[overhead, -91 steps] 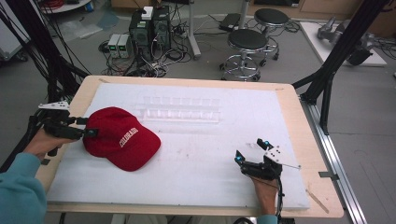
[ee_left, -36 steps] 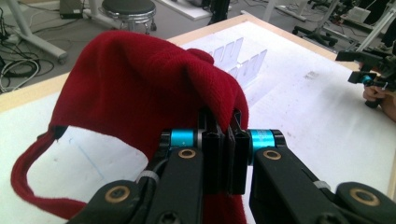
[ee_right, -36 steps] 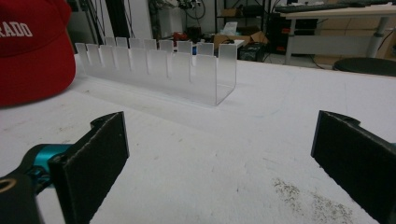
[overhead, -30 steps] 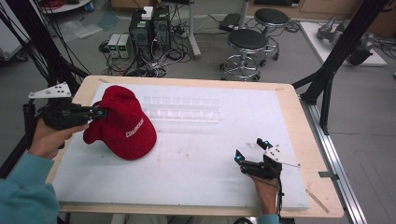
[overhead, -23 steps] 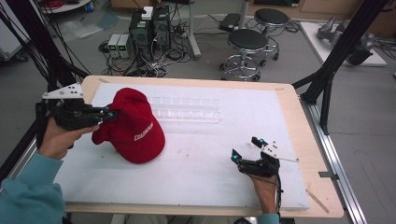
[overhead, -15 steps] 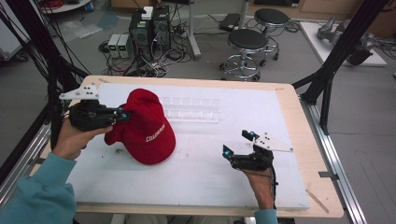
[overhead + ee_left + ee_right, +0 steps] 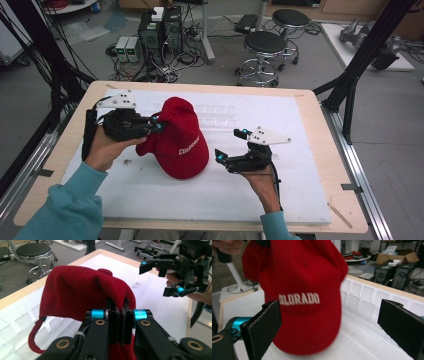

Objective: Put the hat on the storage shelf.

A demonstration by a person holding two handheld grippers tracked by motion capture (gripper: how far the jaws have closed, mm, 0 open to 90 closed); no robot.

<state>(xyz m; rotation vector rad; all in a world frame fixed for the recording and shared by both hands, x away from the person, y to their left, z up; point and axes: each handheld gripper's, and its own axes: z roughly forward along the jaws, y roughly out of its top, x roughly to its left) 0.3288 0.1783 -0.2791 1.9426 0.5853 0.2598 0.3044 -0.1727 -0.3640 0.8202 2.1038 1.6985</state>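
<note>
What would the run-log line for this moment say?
left gripper: shut on red cap, cap lifted | right gripper: open, empty, facing cap | surface: white foam board

Red "COLORADO" cap (image 7: 178, 142) hangs lifted, brim down.

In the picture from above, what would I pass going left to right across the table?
Left gripper pinching the cap → red cap → right gripper, jaws open → bare right side of the table.
</note>
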